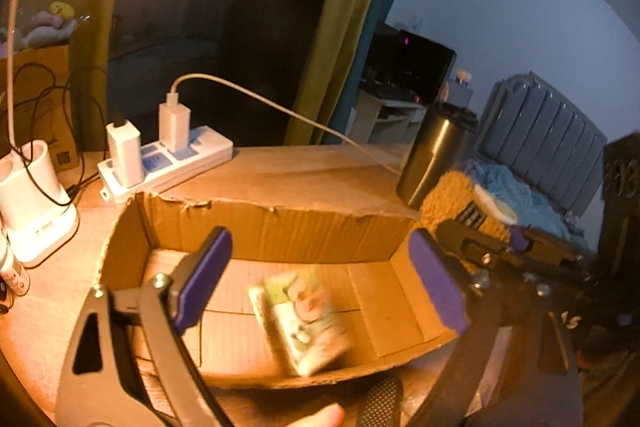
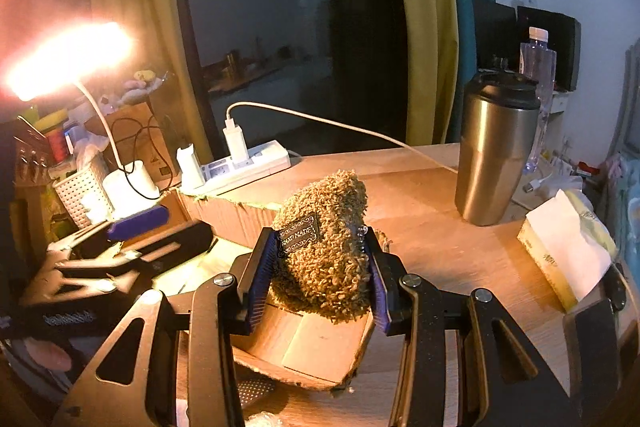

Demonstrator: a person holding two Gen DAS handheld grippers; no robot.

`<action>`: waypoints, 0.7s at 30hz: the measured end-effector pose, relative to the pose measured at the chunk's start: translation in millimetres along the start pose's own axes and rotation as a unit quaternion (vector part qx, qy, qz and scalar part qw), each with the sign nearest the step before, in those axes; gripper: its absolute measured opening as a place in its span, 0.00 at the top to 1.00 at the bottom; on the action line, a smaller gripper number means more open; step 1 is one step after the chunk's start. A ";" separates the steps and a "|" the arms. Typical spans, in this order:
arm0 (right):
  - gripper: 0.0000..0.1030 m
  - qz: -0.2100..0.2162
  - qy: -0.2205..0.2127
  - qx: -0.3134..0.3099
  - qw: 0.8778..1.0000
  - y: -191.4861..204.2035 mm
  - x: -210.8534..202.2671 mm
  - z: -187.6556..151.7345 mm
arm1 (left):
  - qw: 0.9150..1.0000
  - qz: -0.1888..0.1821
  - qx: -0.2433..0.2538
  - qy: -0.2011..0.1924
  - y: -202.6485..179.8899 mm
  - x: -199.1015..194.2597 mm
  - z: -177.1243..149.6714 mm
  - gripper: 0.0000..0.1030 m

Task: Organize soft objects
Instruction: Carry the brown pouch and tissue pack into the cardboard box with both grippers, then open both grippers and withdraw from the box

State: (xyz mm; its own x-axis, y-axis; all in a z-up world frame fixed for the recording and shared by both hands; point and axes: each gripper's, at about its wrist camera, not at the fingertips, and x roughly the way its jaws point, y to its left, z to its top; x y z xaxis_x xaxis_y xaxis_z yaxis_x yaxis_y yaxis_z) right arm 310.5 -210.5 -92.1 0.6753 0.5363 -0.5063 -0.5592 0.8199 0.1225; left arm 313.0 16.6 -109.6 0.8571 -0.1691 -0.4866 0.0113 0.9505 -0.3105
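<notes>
The left gripper [image 1: 320, 279] hangs over the box [image 1: 280, 227] with its fingers [image 1: 206, 279] released and spread wide, nothing between them. Below them a small printed packet [image 1: 304, 323], blurred, is in the box; whether it rests on the floor of the box cannot be told. The right gripper [image 2: 320, 267] has its fingers [image 2: 260, 267] clenched on a shaggy tan pouch [image 2: 324, 251] with a dark label, held above the box's right end [image 2: 320, 351]. The box sits at the near edge of the worktop [image 2: 432, 243]. On the right side lies a tissue pack [image 2: 560, 251]. Farther back on the right stands a steel tumbler [image 2: 496, 151], a water bottle [image 2: 538, 67] behind it. Along the far edge lies a power strip [image 1: 168, 163] with chargers plugged in, and at the left a lit lamp [image 2: 68, 59].
</notes>
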 end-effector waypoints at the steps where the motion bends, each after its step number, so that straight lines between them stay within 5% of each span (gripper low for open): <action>1: 0.57 0.001 0.002 0.002 1.000 -0.1 0.6 -0.9 | 1.000 -0.002 -0.005 -0.002 2.2 -2.7 0.7 0.11; 9: 0.56 0.014 0.030 -0.008 0.999 11.8 9.9 -8.8 | 0.999 0.019 -0.022 -0.023 13.8 -28.3 3.5 0.11; 12: 0.43 0.021 0.042 -0.012 0.999 18.0 12.9 -10.4 | 0.999 0.028 -0.021 -0.030 15.5 -36.5 5.9 0.11; 14: 0.36 0.017 0.038 -0.010 0.999 18.6 9.6 -10.4 | 0.999 0.032 -0.022 -0.036 16.3 -43.4 6.7 0.11; 21: 0.36 0.004 0.013 -0.005 1.000 19.9 -17.9 -6.7 | 0.998 0.036 -0.016 -0.055 14.3 -67.5 8.7 0.11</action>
State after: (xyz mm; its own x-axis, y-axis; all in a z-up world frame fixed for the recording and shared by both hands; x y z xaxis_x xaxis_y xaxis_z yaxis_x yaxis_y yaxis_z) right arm 284.1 -205.2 -86.4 0.6588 0.5367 -0.5272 -0.5692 0.8138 0.1172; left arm 259.8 43.8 -74.1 0.9065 -0.0702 -0.4163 -0.0665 0.9500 -0.3051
